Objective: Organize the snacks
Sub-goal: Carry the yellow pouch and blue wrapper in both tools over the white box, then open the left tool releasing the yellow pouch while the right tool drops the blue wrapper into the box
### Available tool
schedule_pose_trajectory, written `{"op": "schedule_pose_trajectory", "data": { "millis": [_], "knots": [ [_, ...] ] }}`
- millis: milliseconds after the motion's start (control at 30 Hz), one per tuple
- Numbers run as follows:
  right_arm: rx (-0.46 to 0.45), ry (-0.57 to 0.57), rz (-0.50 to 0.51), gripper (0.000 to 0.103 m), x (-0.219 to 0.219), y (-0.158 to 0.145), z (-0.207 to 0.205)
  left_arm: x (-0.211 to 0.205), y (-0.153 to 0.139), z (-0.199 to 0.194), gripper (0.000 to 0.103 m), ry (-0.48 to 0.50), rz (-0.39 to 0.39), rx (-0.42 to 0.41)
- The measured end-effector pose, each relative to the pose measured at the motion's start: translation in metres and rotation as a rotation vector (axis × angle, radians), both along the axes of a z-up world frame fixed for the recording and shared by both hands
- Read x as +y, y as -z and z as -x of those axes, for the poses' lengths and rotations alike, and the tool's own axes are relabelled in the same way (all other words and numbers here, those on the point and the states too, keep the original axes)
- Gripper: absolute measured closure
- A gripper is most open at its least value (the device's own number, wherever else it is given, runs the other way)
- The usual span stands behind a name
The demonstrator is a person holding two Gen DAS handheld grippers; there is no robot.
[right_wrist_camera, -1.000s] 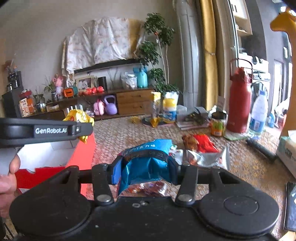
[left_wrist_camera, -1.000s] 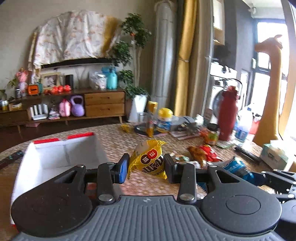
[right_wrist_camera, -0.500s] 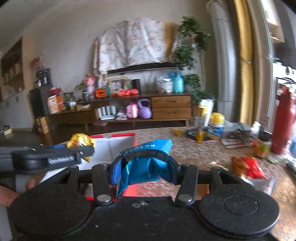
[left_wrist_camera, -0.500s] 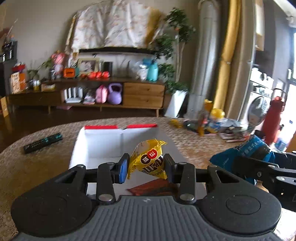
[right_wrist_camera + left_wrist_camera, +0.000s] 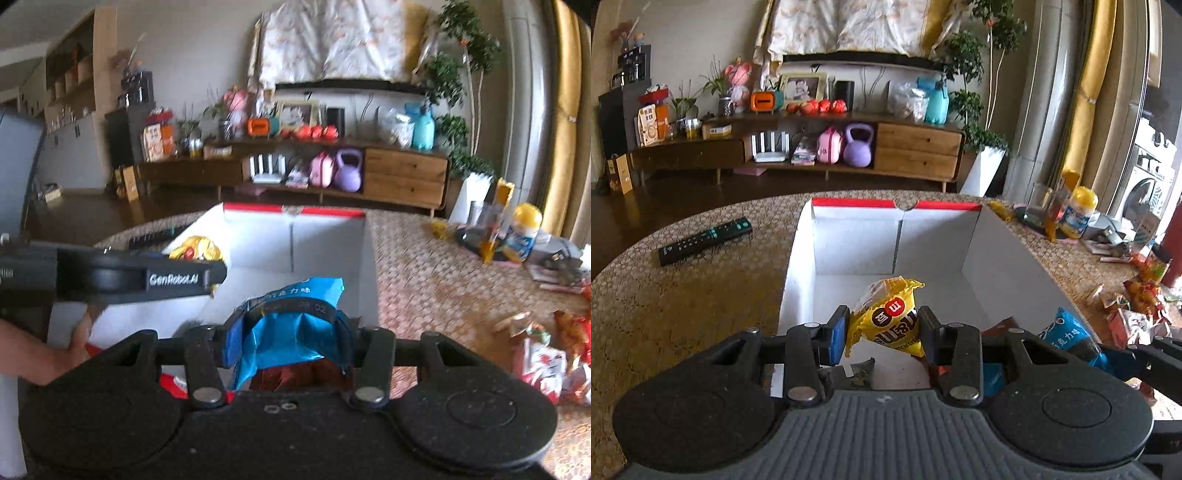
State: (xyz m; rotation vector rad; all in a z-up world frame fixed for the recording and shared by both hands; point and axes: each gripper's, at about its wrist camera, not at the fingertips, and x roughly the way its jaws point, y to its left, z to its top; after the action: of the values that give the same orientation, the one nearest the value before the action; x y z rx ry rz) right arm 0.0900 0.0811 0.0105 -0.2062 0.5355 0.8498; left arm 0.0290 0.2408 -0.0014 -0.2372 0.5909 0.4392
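Note:
My left gripper [image 5: 882, 326] is shut on a yellow snack packet [image 5: 888, 317] and holds it above the near part of a white box with a red rim [image 5: 857, 243]. My right gripper [image 5: 290, 332] is shut on a blue snack bag [image 5: 291, 325] at the box's [image 5: 325, 240] near right side. The blue bag [image 5: 1067, 334] shows at the right of the left wrist view. The left gripper [image 5: 212, 275] with the yellow packet [image 5: 195, 248] shows at the left of the right wrist view. Dark and red packets [image 5: 858, 373] lie on the box floor.
Several loose snack packets [image 5: 1141, 302] lie on the woven tabletop right of the box; they also show in the right wrist view [image 5: 550, 350]. A black remote [image 5: 705, 236] lies left of the box. A glass, a yellow-lidded jar [image 5: 1078, 212] and clutter stand at the far right.
Both grippers swung left from the snack pile to the box, each still holding its packet. The left one now hangs over the box interior.

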Motion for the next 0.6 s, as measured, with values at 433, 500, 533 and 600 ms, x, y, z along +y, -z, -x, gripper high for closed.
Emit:
{"op": "schedule_pose_trajectory", "data": {
  "millis": [433,500,533,600],
  "knots": [
    [0.064,-0.029,0.069,0.055,0.02,0.016,-0.004,0.005,0.011,-0.024,0.063,0.005,-0.015,0.075],
    [0.062,-0.027,0.089,0.054,0.025,0.017,-0.003,0.005,0.011,-0.028,0.063,0.011,-0.017,0.083],
    [0.059,-0.03,0.098,0.054,0.027,0.017,-0.003,0.004,0.01,-0.03,0.063,0.017,-0.017,0.086],
    [0.056,-0.038,0.113,0.054,0.03,0.017,-0.003,0.003,0.01,-0.031,0.063,0.022,-0.016,0.091]
  ]
}}
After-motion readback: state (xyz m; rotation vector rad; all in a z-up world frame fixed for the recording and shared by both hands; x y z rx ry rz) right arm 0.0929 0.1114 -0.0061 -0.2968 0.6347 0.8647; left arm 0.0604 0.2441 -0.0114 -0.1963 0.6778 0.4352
